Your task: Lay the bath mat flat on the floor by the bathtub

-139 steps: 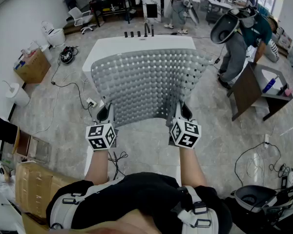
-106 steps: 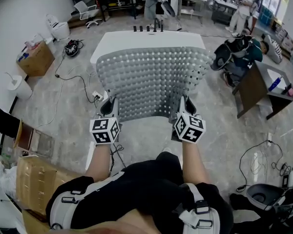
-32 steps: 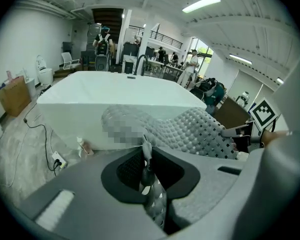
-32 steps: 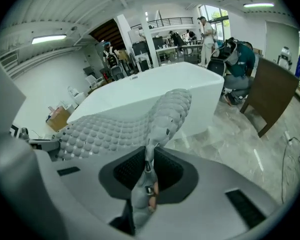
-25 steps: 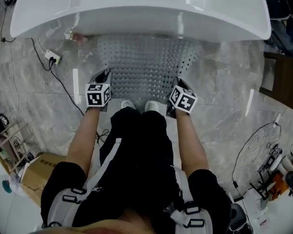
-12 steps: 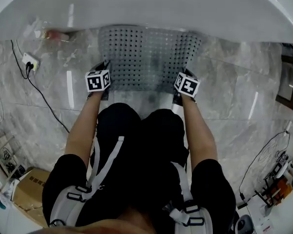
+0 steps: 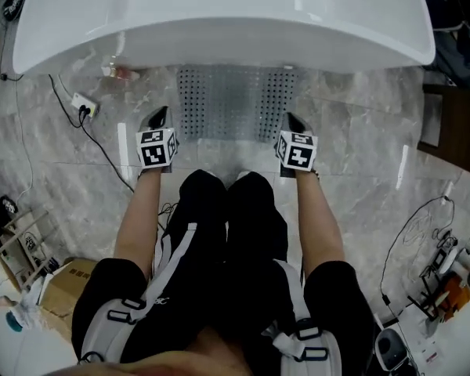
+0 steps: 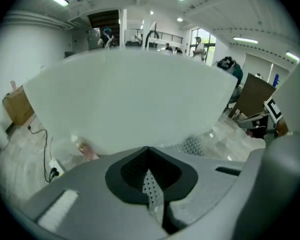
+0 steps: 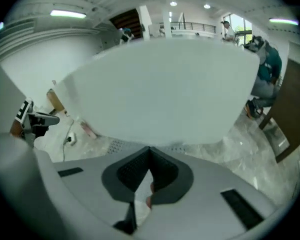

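Note:
The grey perforated bath mat (image 7: 231, 104) lies flat on the marble floor against the foot of the white bathtub (image 7: 219, 14). My left gripper (image 7: 160, 114) hovers just off the mat's left near corner, its jaws closed together. My right gripper (image 7: 290, 118) is at the right near corner, also shut, holding nothing. In the left gripper view the tub (image 8: 130, 99) fills the frame, a patch of mat (image 8: 192, 145) shows to the right, and a perforated strip shows through the slit below the closed jaws. The right gripper view shows the tub (image 9: 165, 84) and the mat's edge (image 9: 116, 144).
A power strip (image 7: 82, 103) with a black cable lies on the floor to the left. A small pink bottle (image 7: 119, 73) sits under the tub's rim. A cardboard box (image 7: 63, 280) is at the lower left, dark furniture (image 7: 454, 124) and cables (image 7: 423, 233) to the right.
Both grippers held the mat's near edge while it was lowered from above the tub to the floor. They have since let go, drawn slightly back and shut empty.

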Demonstrator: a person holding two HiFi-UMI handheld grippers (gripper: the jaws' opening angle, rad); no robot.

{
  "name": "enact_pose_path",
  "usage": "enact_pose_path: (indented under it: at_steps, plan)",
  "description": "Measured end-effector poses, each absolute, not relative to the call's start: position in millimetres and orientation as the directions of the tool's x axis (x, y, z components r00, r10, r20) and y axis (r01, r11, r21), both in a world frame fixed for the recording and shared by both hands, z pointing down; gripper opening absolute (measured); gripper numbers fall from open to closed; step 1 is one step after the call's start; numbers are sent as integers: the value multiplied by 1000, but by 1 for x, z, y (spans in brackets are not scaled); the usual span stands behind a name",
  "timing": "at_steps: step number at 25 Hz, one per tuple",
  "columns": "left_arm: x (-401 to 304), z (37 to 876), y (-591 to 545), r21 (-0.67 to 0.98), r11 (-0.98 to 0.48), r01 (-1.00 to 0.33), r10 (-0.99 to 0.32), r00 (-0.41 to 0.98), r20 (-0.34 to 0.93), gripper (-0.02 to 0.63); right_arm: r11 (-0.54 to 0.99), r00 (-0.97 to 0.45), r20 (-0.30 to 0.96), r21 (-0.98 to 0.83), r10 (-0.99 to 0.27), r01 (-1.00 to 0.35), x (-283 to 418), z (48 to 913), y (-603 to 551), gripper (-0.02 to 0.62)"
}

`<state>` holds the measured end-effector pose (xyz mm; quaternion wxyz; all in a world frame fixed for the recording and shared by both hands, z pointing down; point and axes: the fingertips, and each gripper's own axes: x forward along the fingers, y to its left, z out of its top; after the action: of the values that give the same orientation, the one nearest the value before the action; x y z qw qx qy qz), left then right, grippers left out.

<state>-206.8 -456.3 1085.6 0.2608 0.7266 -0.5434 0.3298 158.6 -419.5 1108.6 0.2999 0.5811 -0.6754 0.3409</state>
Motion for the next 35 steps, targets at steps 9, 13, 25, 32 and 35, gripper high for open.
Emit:
enact_pose_path:
  at_steps: [9,13,25,32,35]
  plan:
    - [-136,642,-458,54,-342,-938,-794,319,517,5,187,-244,482,-163,-842,-969,100,647,-448,5]
    - [-125,486,-456,79,-355,-932,-866,359,348,5,183,-230,290,-180,-929,-966,109,492,-445,5]
    - [-115,342,-431,33,-338,-941,-937,339,88,5,218,-230,68,-155,-971,-964,122,369,-428,5]
    - [-120,345,-423,38,-344,-938,-934,346,93,3,237,-247,59,-138,-967,-962,114,363,-426,5]
    - [-121,344,-420,40,-344,-938,-934,346,91,5,239,-249,54,-141,-967,-961,112,363,-422,5]
